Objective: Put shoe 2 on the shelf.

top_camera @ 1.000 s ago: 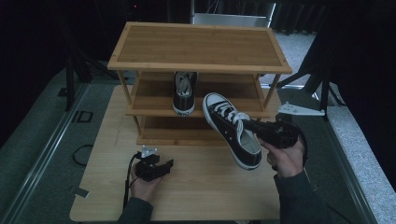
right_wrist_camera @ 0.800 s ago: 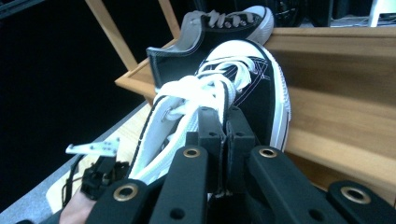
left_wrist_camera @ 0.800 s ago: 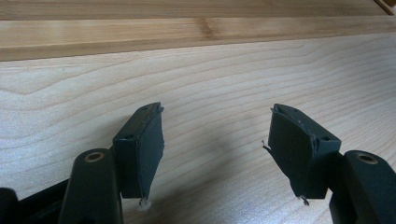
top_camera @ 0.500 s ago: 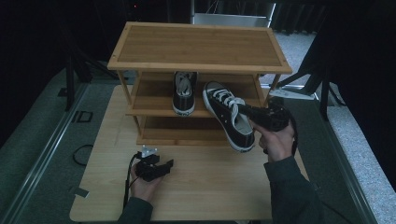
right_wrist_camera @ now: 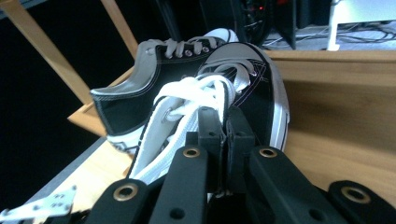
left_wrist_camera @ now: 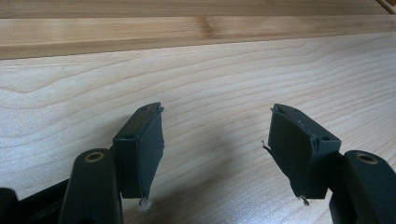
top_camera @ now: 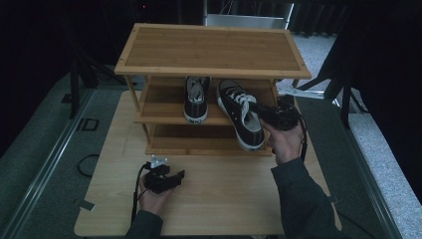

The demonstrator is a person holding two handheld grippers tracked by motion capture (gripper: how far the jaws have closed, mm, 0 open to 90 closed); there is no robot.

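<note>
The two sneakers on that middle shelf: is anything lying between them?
Nothing: in the high view a narrow bare strip of shelf separates the parked sneaker from the sneaker that the right hand-held gripper grips.

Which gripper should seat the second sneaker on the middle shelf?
Right. The right gripper is shut on the sneaker at the middle shelf; the left gripper rests open on the table.

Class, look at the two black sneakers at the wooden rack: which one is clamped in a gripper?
The right-hand sneaker, angled with its heel past the shelf edge; the right gripper pinches its side. The other sneaker sits alone on the shelf, untouched.
</note>
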